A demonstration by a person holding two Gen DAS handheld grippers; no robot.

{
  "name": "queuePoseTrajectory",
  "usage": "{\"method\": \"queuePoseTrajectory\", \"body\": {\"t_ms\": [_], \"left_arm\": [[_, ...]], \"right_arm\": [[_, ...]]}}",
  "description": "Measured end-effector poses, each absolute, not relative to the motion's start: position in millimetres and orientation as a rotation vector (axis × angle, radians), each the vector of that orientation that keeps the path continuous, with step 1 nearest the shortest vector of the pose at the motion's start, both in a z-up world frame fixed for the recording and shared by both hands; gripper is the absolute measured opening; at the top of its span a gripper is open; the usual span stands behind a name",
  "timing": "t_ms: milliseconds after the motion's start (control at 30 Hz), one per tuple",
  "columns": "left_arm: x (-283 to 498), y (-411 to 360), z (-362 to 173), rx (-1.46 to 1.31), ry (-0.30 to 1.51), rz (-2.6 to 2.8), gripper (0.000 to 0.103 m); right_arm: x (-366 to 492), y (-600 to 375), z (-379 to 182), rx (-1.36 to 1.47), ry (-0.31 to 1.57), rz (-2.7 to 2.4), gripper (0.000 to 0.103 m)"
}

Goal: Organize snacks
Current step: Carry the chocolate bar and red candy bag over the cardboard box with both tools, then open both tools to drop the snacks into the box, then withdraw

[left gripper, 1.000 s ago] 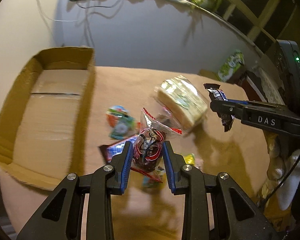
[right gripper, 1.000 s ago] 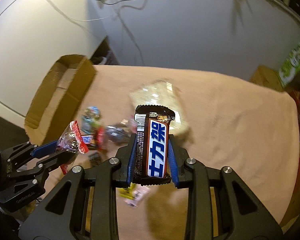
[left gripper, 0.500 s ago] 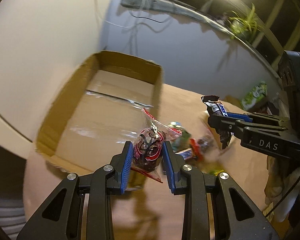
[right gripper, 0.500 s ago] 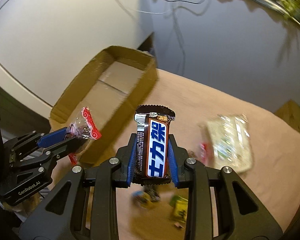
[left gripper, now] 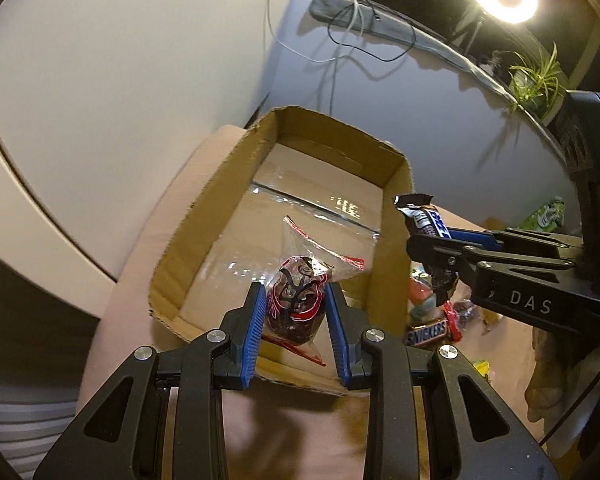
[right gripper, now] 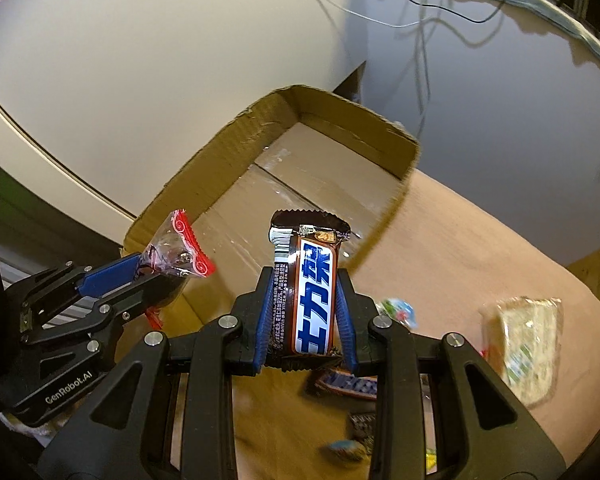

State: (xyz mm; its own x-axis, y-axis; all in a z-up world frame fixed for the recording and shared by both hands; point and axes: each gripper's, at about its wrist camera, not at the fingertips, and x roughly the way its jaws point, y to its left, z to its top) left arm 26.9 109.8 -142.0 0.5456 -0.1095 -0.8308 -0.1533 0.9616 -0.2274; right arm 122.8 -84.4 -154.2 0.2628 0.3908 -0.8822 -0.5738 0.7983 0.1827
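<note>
My left gripper (left gripper: 296,300) is shut on a clear-wrapped dark candy with red trim (left gripper: 298,304), held over the near edge of an open cardboard box (left gripper: 204,208). The candy (right gripper: 172,252) and the left gripper (right gripper: 152,268) also show at the left of the right wrist view. My right gripper (right gripper: 304,280) is shut on an upright Snickers bar (right gripper: 310,288), just right of the box (right gripper: 204,172) near its front corner. That bar (left gripper: 424,220) and the right gripper (left gripper: 432,240) show at the right of the left wrist view. The box holds nothing that I can see.
Loose snacks lie on the tan cloth right of the box: another Snickers bar (left gripper: 426,332), small wrapped candies (left gripper: 420,304) and a clear-wrapped sandwich (right gripper: 528,340). A white wall stands behind the box. A green packet (left gripper: 546,212) sits at the far right.
Both grippers have swung left from over the snack pile to the cardboard box, each still holding its snack. The box now fills the middle of both views.
</note>
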Motion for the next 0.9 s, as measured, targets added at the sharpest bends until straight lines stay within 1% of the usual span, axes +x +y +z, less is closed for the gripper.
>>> {"method": "queuePoseTrajectory", "body": {"t_ms": [267, 533, 567, 633, 667, 700, 900], "left_arm": [[29, 121, -148, -0.310, 1.010, 0.051, 0.029], [30, 123, -147, -0.302, 1.009, 0.058, 0.031], [30, 123, -147, -0.302, 1.009, 0.058, 0.032], [30, 123, -146, -0.299, 1.007, 0.066, 0.041], [29, 123, -146, -0.299, 1.005, 0.069, 0.042], [29, 124, -145, -0.298, 1.003, 0.072, 0.042], [28, 125, -143, -0.300, 0.998, 0.076, 0.042]], "right_arm": [[129, -57, -168, -0.221, 1.161, 0.672, 0.030], [132, -51, -170, -0.236, 1.163, 0.684, 0.031], [131, -50, -170, -0.238, 1.161, 0.684, 0.033], [131, -50, -168, -0.240, 1.152, 0.681, 0.045], [131, -50, -167, -0.238, 1.143, 0.679, 0.053], [131, -51, -165, -0.235, 1.137, 0.679, 0.055], [132, -59, -160, -0.217, 1.127, 0.666, 0.056]]}}
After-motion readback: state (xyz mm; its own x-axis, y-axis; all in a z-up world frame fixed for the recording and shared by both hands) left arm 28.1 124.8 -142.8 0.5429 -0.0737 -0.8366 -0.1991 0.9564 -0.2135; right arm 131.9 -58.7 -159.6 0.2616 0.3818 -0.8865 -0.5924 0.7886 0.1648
